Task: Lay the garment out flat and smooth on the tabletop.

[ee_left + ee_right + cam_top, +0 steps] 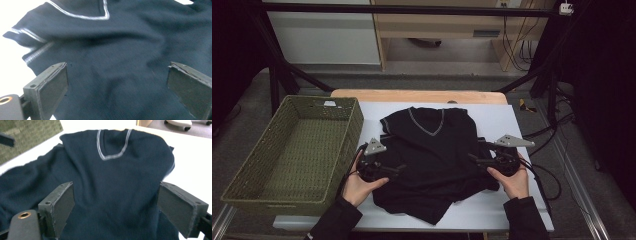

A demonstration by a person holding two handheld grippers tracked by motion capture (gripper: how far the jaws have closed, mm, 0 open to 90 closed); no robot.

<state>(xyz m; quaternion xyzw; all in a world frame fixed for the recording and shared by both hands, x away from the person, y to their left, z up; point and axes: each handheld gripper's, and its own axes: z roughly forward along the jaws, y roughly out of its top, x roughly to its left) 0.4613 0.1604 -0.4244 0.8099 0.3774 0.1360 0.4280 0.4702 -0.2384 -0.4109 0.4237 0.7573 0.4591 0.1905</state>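
High view looks forward and down over the worktop (512, 120) from above the person's side. Each gripper view rides low on its hand-held gripper, close over the black sweater (432, 160), facing along the jaws. All three share the sweater's grey V-neck (113, 147) ahead of both jaws.

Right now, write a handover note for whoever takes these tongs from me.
Left tongs: open, at the sweater's left side, nothing gripped.
Right tongs: open, at its right side, nothing gripped.
Sweater: dark, V-neck away from you, lying loosely on the white table, sleeves tucked inward, hem rumpled.
Basket: green, at the table's left, nothing inside.
Done: sweater partly folded.
Left: probably finish folding and move it to the basket.
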